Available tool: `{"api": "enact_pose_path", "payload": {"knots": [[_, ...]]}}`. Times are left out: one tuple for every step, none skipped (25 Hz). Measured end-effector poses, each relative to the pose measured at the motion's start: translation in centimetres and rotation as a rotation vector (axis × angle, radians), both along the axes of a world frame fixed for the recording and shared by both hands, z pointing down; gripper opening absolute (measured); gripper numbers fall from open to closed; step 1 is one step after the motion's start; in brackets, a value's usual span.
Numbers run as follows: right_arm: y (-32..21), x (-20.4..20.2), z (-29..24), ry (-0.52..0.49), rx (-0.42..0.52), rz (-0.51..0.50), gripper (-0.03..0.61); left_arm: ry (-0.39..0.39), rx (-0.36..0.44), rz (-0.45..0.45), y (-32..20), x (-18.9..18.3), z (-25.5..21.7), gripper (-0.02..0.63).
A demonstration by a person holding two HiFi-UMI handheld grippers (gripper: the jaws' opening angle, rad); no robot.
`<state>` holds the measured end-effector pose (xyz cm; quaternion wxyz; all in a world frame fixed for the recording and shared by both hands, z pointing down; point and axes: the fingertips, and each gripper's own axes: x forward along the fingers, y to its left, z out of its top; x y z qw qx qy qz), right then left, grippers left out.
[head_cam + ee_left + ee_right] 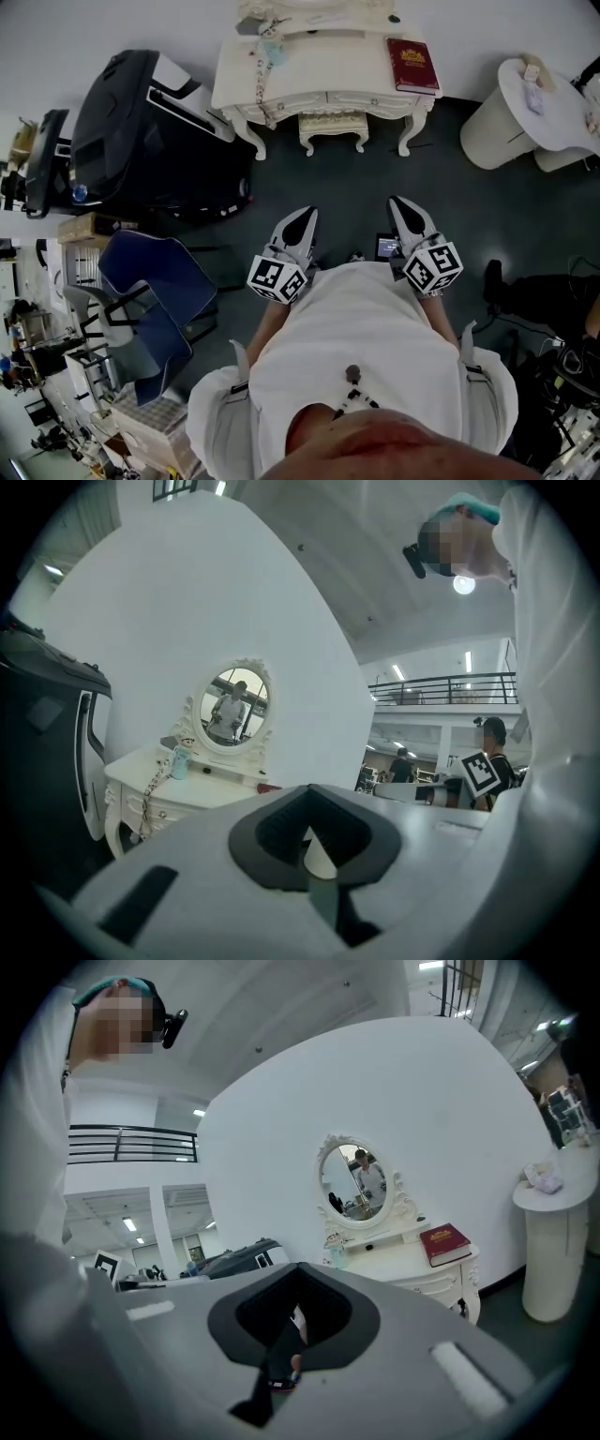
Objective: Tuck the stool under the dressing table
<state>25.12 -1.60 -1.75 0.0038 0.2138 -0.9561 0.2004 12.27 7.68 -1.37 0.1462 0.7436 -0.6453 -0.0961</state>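
The white dressing table [281, 70] stands against the far wall in the head view, with an oval mirror [234, 705] on it. The small white stool [333, 127] sits between the table's legs, partly beneath the top. My left gripper [304, 219] and right gripper [402, 205] are held side by side over the dark floor, pointing at the table and well short of it. Both are shut with nothing between the jaws. In both gripper views the gripper bodies hide the stool; the table [412, 1265] shows beyond.
A red book [412, 64] lies on the table's right side. A large black machine [141, 131] stands left of the table and a blue chair [155, 291] nearer left. A white round pedestal [534, 103] stands at right. A small screen device [385, 247] lies on the floor.
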Motion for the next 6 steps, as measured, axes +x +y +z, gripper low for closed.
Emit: {"api": "enact_pose_path", "payload": {"knots": [[-0.05, 0.02, 0.01, 0.0, 0.001, -0.002, 0.006, 0.001, -0.002, -0.005, 0.1, 0.03, 0.11, 0.008], [-0.03, 0.02, 0.0, 0.001, 0.003, -0.002, 0.006, 0.004, -0.006, -0.01, 0.26, 0.02, 0.24, 0.008], [0.05, 0.01, 0.0, 0.004, 0.006, -0.002, 0.006, 0.007, -0.01, -0.014, 0.45, -0.01, 0.37, 0.008], [0.15, 0.0, 0.02, 0.006, 0.007, -0.002, 0.006, 0.011, -0.013, -0.019, 0.64, -0.02, 0.47, 0.008], [0.26, -0.01, 0.04, 0.008, 0.008, -0.001, 0.006, 0.014, -0.016, -0.023, 0.8, -0.03, 0.56, 0.008], [0.37, -0.01, 0.07, 0.01, 0.009, -0.001, 0.006, 0.017, -0.019, -0.026, 0.96, -0.03, 0.63, 0.008]]}}
